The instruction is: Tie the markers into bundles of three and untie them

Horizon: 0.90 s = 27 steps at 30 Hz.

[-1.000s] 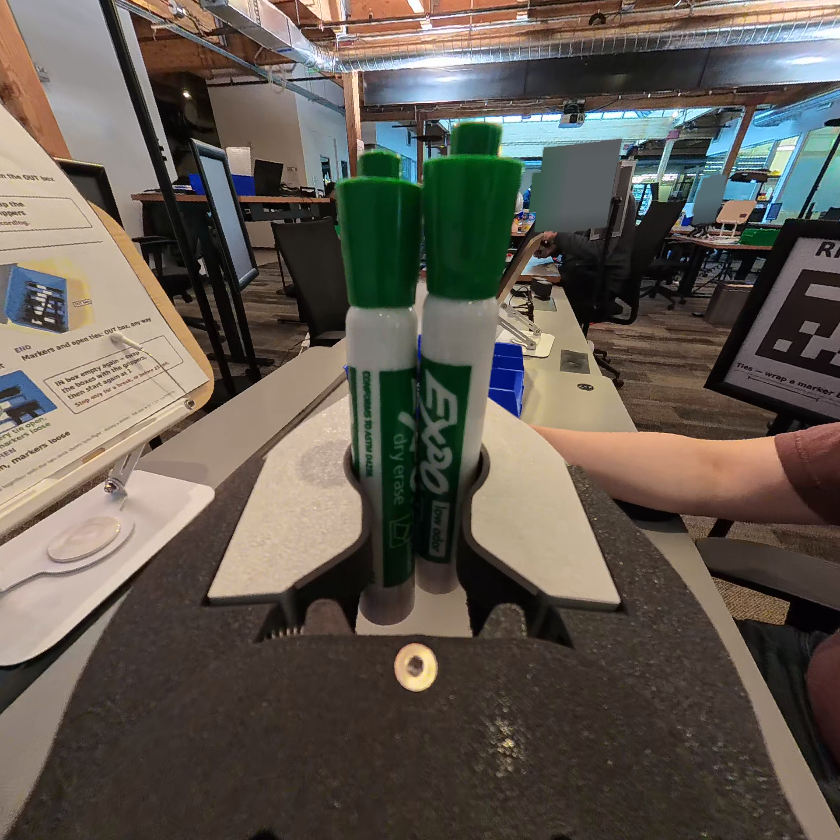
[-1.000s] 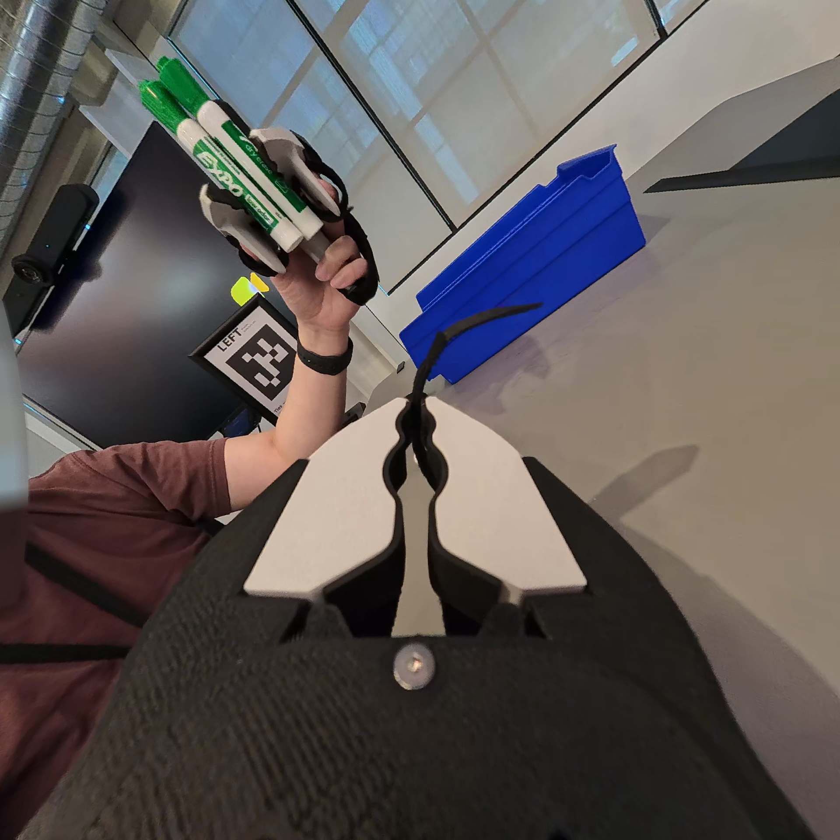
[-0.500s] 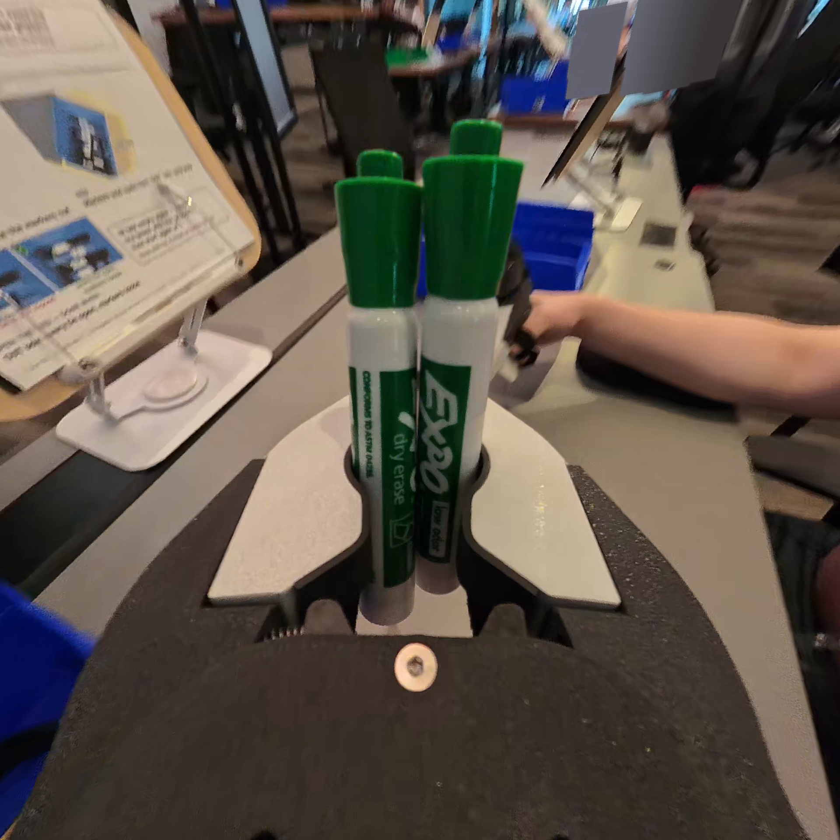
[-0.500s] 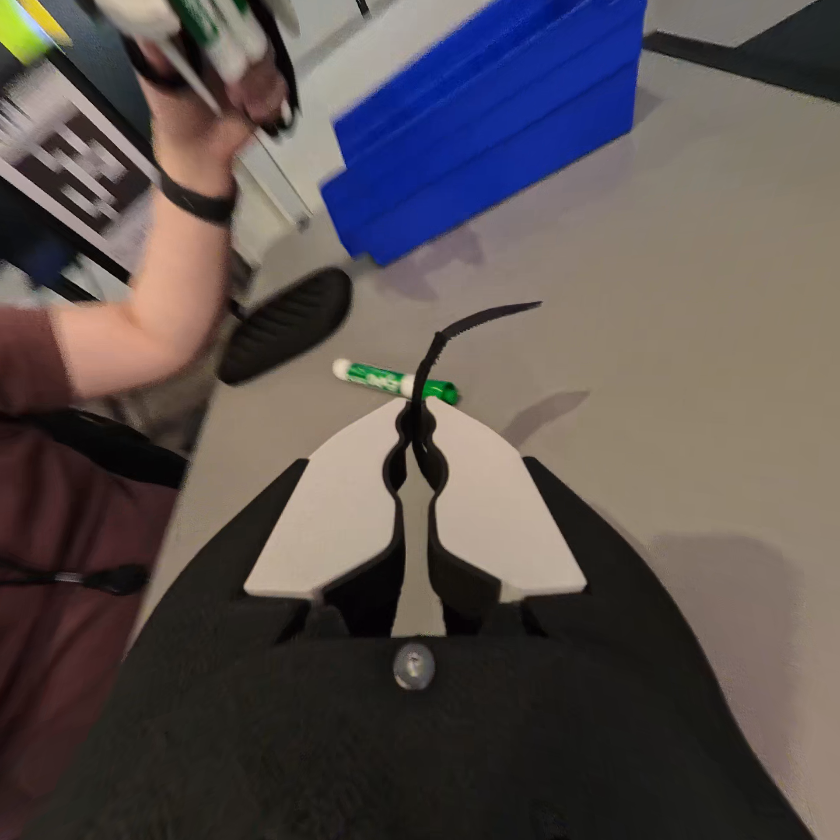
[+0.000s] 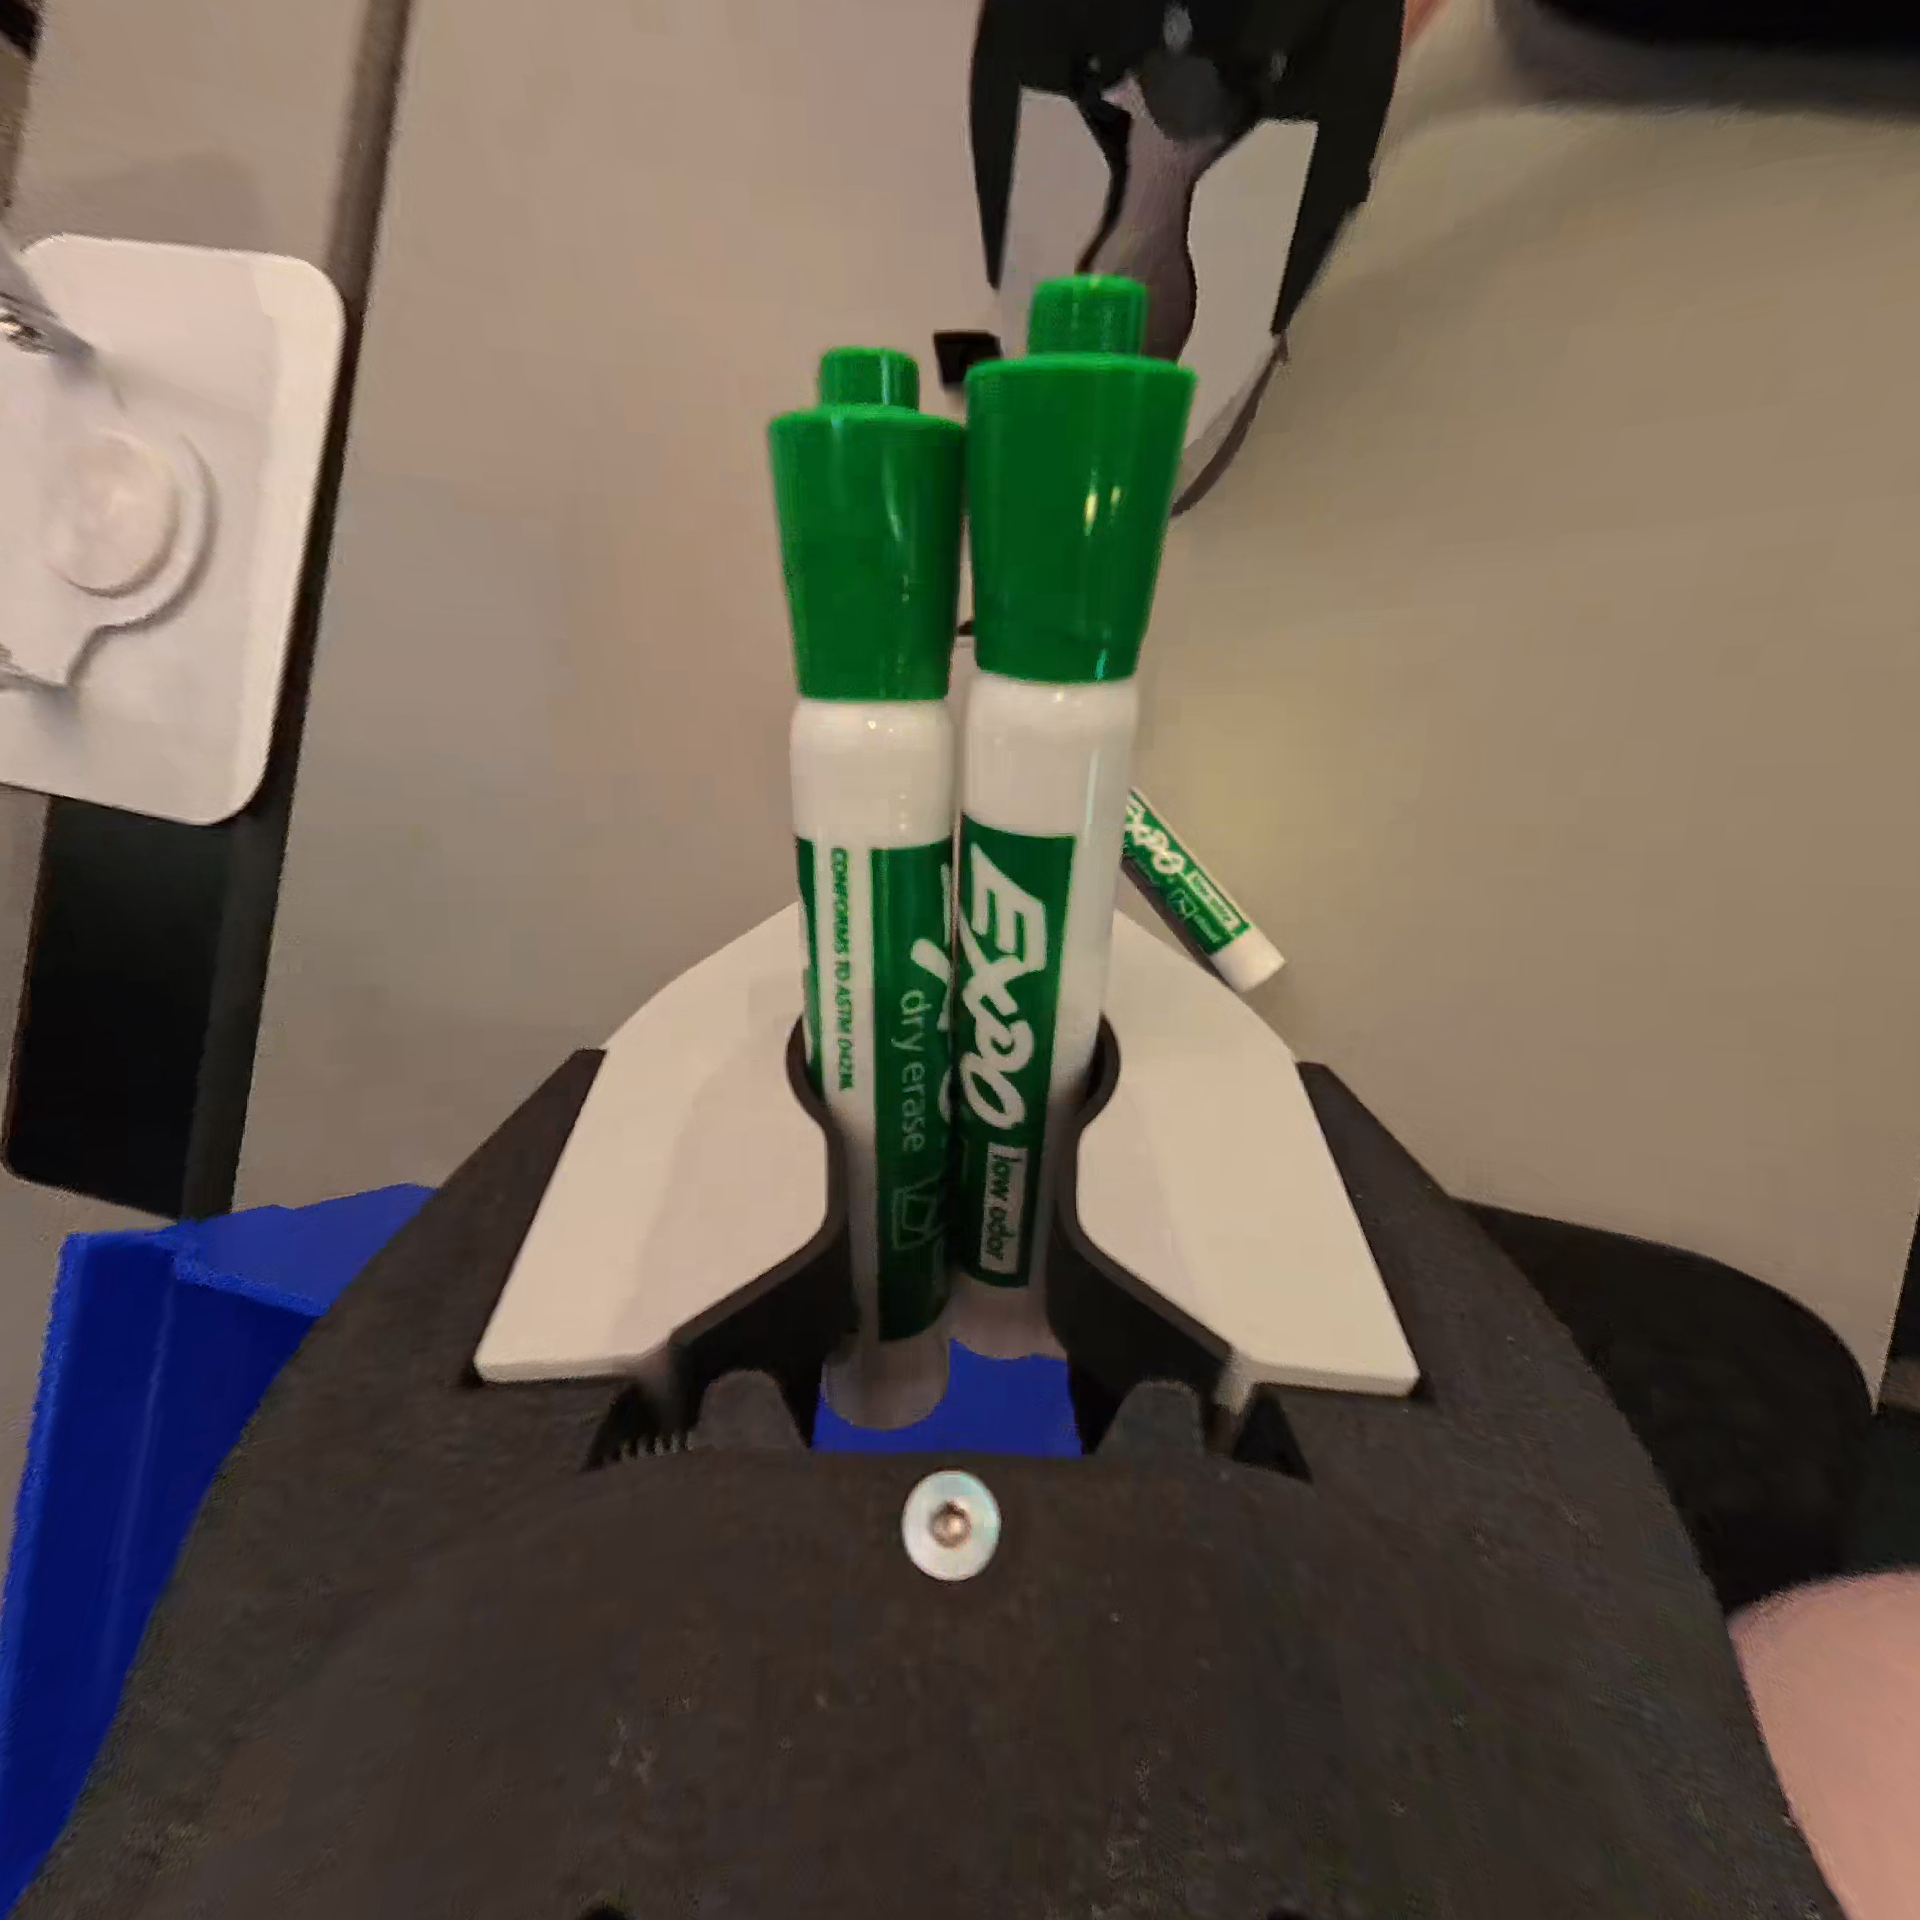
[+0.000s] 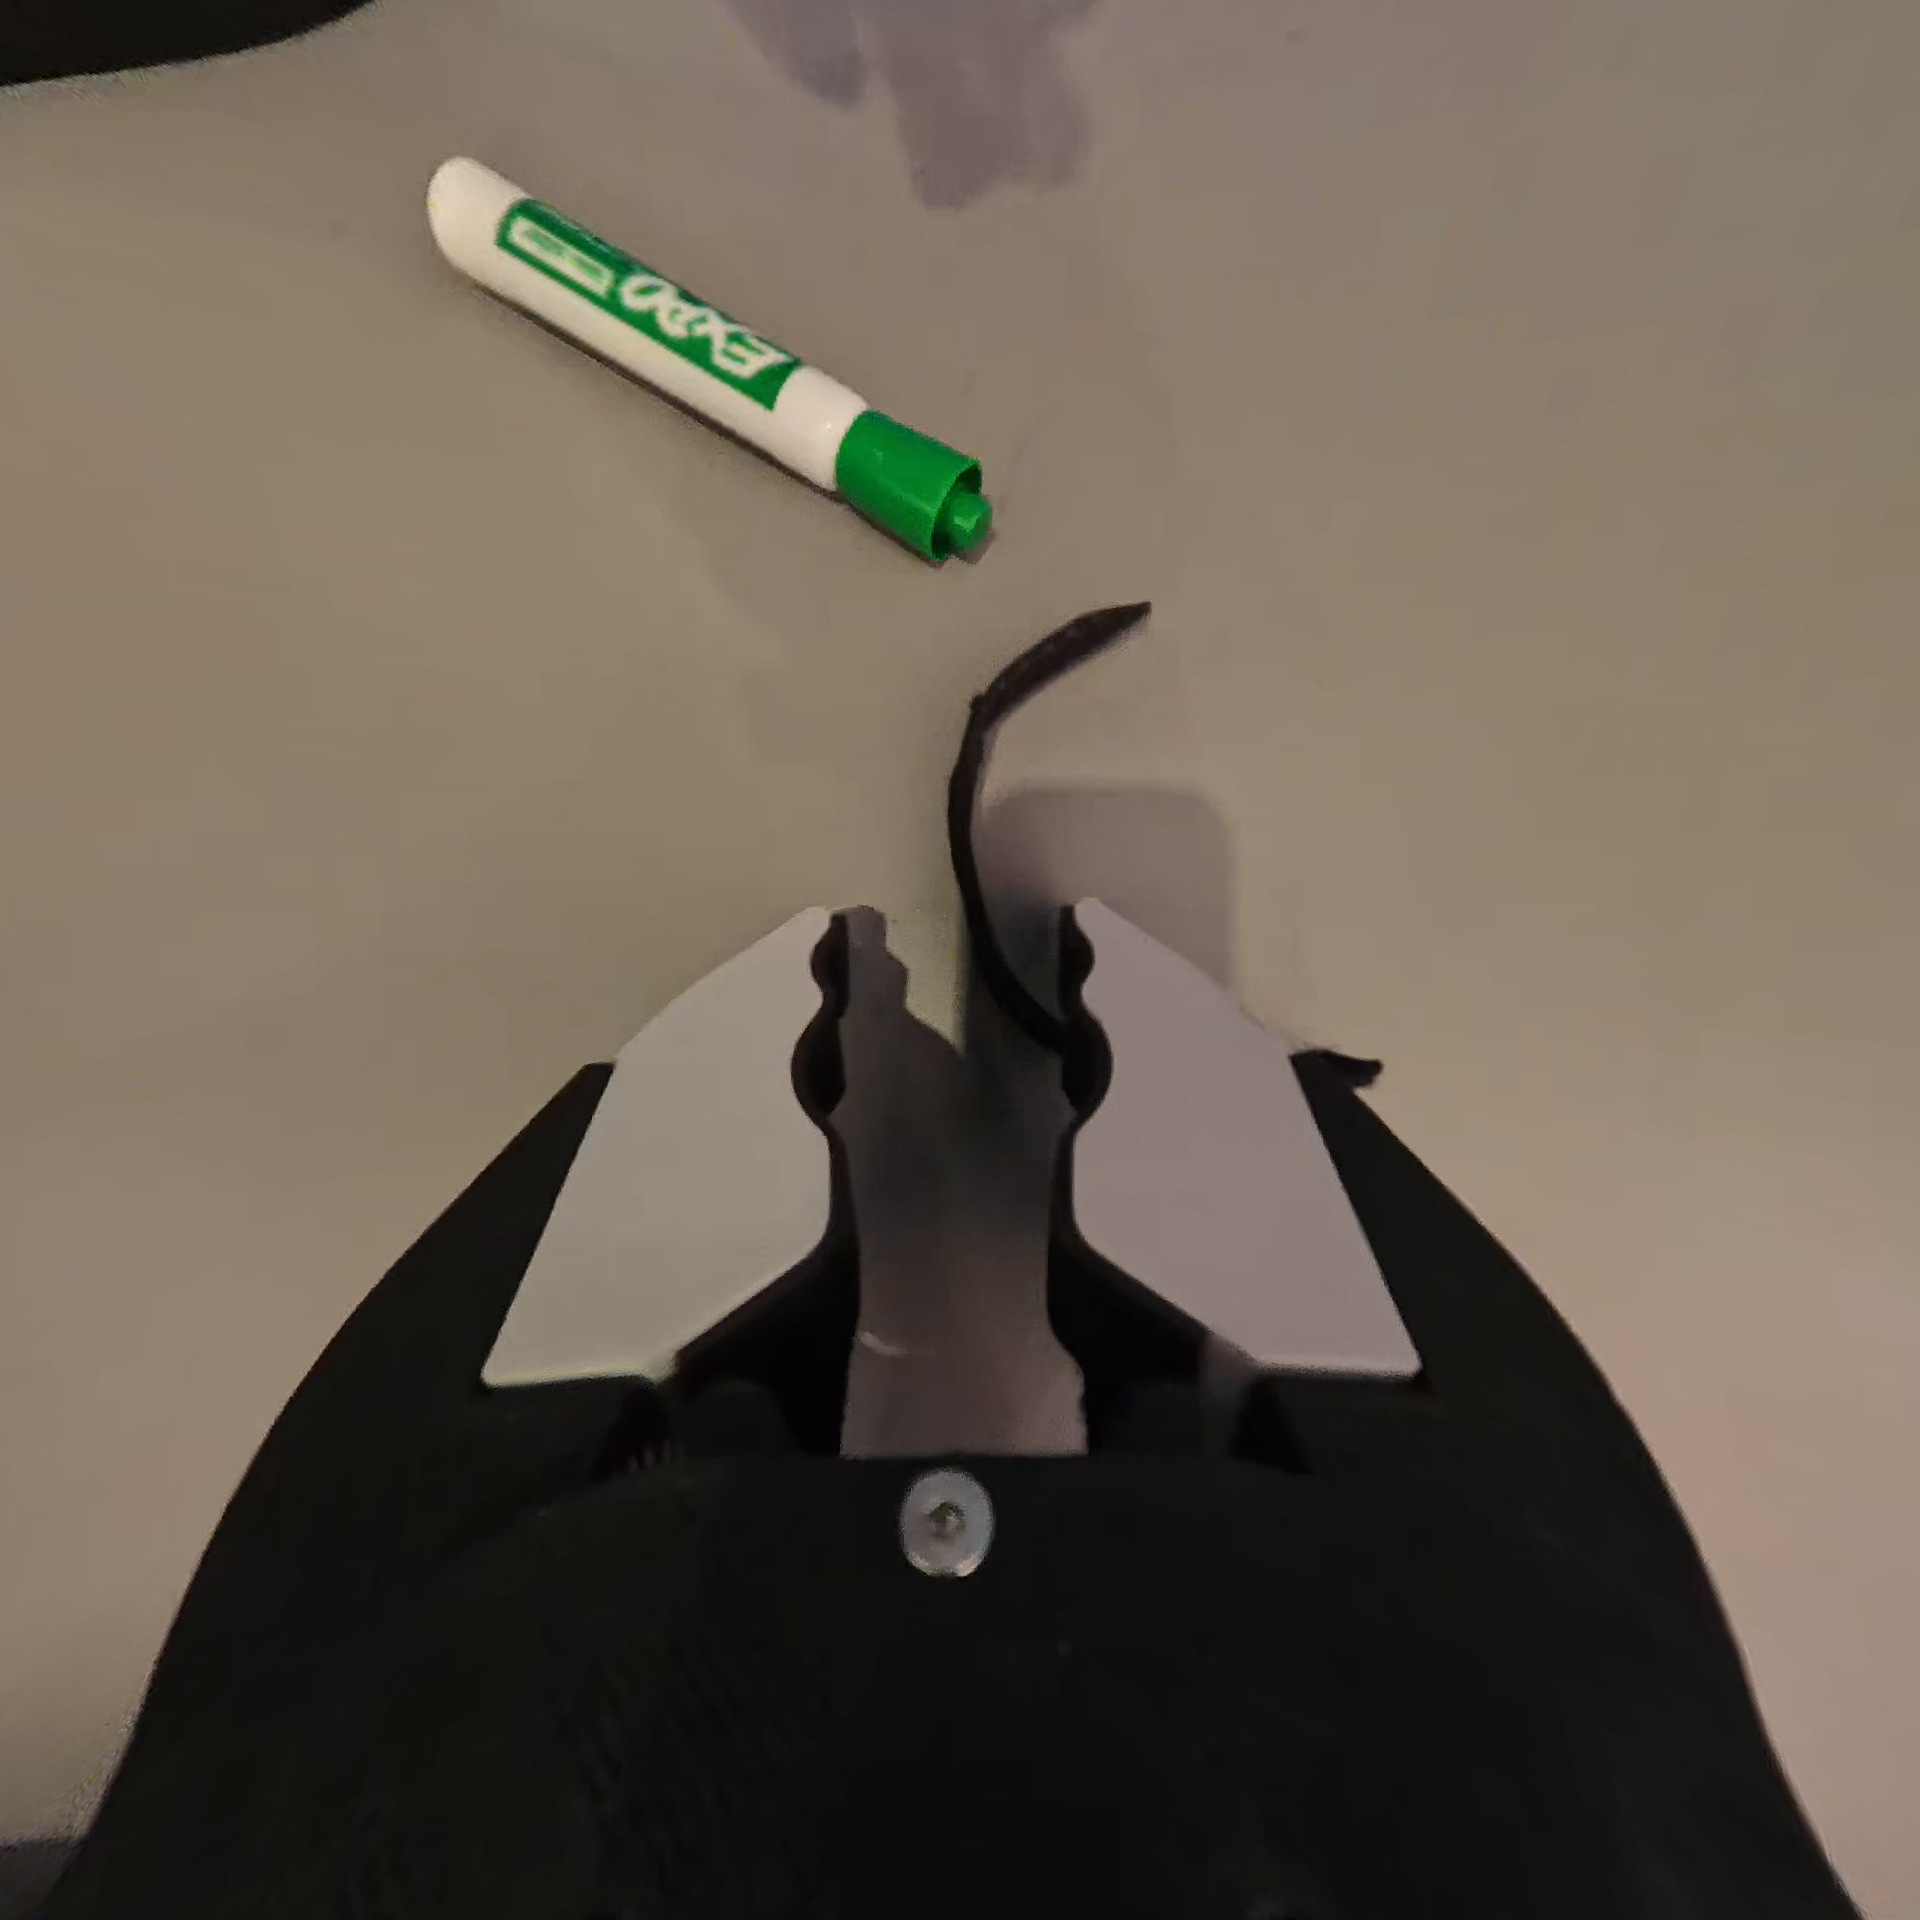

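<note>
My left gripper [image 5: 951, 935] is shut on two green-capped white markers [image 5: 966, 831], which stand side by side between the fingers, caps pointing away, above the grey table. A third green marker [image 6: 707, 353] lies loose on the table; it also shows in the left wrist view [image 5: 1195, 883], just behind the held pair. My right gripper [image 6: 966, 914] is open and close above the table. A curved black tie [image 6: 971, 769] stands between its fingers and leans on the inner side of the right finger. The right gripper also shows in the left wrist view [image 5: 1174, 156], beyond the markers.
A blue bin [image 5: 156, 1403] sits at the lower left under my left gripper. A white stand base [image 5: 135, 520] is on the table at the left, next to a dark strip [image 5: 156, 987]. A black rounded object [image 5: 1714, 1403] lies at the right. The left gripper's tips are roughly 20 cm from the right gripper's.
Both grippers have tilted down towards the table. The right gripper has opened and its grip on the black tie is released. The left gripper still holds the two markers.
</note>
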Available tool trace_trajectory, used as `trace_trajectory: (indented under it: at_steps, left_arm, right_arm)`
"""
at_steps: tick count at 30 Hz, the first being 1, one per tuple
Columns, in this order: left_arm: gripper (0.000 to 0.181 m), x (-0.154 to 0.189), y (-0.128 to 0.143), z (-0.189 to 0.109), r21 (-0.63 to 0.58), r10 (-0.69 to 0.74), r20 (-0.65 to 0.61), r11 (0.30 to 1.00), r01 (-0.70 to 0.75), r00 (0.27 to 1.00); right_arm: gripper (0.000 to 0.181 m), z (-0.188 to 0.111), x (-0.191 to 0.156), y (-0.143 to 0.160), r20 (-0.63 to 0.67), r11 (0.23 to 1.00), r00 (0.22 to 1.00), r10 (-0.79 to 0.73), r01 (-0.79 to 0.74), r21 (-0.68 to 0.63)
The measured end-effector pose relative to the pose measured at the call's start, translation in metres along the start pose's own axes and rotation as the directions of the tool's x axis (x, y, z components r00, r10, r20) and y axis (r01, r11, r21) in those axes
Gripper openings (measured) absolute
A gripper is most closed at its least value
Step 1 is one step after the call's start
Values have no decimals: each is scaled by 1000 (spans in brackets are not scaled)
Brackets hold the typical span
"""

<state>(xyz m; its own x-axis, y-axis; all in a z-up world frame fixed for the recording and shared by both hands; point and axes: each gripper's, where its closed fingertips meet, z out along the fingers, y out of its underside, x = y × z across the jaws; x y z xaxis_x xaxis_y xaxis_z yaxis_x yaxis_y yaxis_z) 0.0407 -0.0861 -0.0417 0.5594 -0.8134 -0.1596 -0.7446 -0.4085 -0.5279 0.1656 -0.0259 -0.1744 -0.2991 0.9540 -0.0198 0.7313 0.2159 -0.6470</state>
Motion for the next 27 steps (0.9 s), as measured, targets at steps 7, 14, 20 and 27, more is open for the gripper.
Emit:
trace_trajectory:
  at_steps: [7,14,20,27]
  left_arm:
    - [41,3,1,22,-61,30,-91,998,-36,995]
    - [41,2,13,31,-51,20,-123,998,-27,992]
    - [41,-2,19,21,-18,3,-107,1000,-5,994]
    - [41,-9,24,22,-12,-26,-101,1000,25,995]
  right_arm:
    - [42,-14,-18,-44,45,965,994,-103,89,245]
    - [37,21,-21,-62,67,944,958,-278,260,201]
    - [31,39,-21,-65,201,937,916,-347,332,106]
    - [19,42,-24,-62,256,941,905,-339,321,111]
